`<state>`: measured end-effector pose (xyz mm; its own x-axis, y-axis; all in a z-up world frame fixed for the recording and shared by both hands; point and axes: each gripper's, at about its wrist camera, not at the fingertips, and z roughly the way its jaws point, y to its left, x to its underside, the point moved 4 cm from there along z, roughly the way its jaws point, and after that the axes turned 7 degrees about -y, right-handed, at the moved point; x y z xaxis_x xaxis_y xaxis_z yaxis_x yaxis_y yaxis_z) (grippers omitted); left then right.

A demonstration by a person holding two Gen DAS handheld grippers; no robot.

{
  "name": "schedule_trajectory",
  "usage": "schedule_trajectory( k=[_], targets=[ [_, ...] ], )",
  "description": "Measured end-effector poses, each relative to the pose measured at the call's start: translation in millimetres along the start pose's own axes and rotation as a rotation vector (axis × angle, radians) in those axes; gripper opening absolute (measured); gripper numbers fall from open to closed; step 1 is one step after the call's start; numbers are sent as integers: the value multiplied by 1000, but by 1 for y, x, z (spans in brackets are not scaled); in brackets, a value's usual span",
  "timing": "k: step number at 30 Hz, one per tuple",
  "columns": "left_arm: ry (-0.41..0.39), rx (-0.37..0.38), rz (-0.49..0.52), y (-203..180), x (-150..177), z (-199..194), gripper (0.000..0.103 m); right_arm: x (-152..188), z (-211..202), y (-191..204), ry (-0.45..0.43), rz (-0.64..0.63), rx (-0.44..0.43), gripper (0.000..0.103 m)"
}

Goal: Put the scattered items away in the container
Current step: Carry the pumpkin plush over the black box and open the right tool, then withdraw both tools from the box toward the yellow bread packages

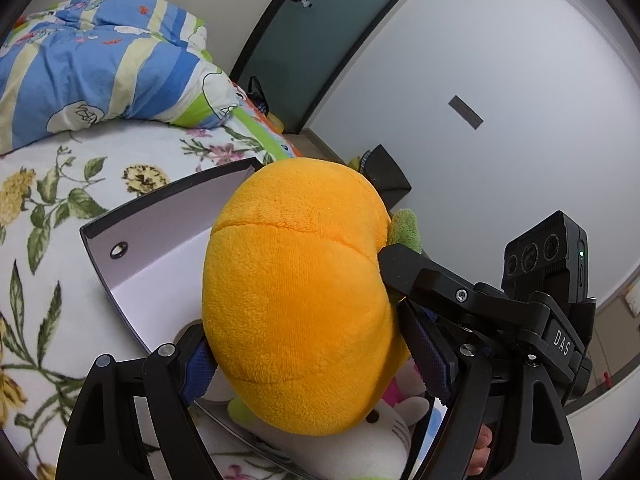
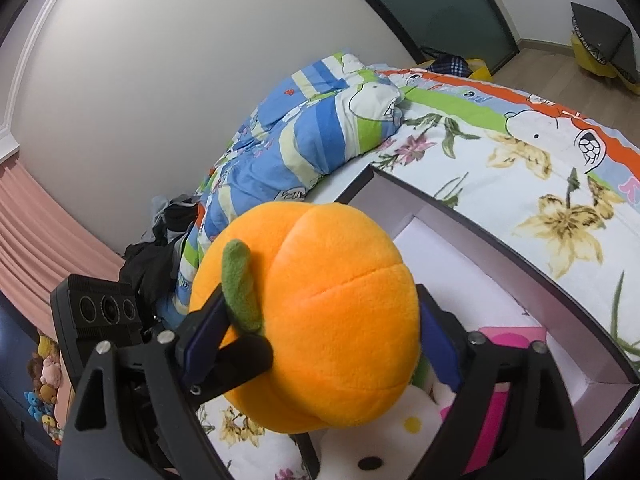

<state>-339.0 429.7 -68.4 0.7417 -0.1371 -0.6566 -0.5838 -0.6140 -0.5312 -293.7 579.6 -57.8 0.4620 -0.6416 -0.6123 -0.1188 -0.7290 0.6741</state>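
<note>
A striped blue, cream and green quilt (image 1: 100,60) lay bunched at the far left of the floral bedsheet (image 1: 48,208), its cotton printed with cartoon figures, while a shallow rectangular box (image 1: 160,236) with dark edges, pale smooth inner walls and a metal-ringed hole sat on the sheet beside it. Above the box's near end, the left gripper (image 1: 308,360) pressed its ribbed blue pads against both flanks of a round, fleecy orange pumpkin plush (image 1: 300,300), stitched into soft segments and topped by a green felt stem (image 1: 408,228). A white cat plush (image 1: 384,424) with a pink bow lay inside the box directly under the pumpkin. To the right, the right gripper (image 2: 316,344) also clasped the same pumpkin plush (image 2: 320,320), one black finger closing just beside the curved stem (image 2: 240,284) and the other hugging the opposite side. In the right wrist view, the box's long rim (image 2: 500,236) curved away toward the sheet's right edge, where yellow lilies were printed. A dark speaker-like block (image 1: 388,176) stood on the floor beyond the bed's far corner.
</note>
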Motion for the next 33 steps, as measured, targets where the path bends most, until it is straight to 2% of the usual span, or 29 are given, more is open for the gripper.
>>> schedule_trajectory(
  k=[4,7,12,16,22,26,33],
  targets=[
    [-20,-58,8,9,-8,-8,83,-6,-11,3,-92,-4,42,103],
    [-53,-74,-2,15,-13,-19,88,-10,-22,8,-145,-32,74,103],
    [-88,-72,-15,16,-20,-48,88,-9,-30,20,-125,-19,45,103],
    [-123,-85,-9,11,-25,-81,88,-5,-47,45,-130,-35,23,103],
    [-202,-106,-10,2,-31,-160,88,6,-82,103,-128,-84,-27,103],
    [-258,-131,-16,-4,-30,-228,88,20,-107,157,-128,-136,-73,103],
    [-352,-231,6,-12,-13,-349,88,60,-139,246,-100,-204,-158,103]
  ],
)
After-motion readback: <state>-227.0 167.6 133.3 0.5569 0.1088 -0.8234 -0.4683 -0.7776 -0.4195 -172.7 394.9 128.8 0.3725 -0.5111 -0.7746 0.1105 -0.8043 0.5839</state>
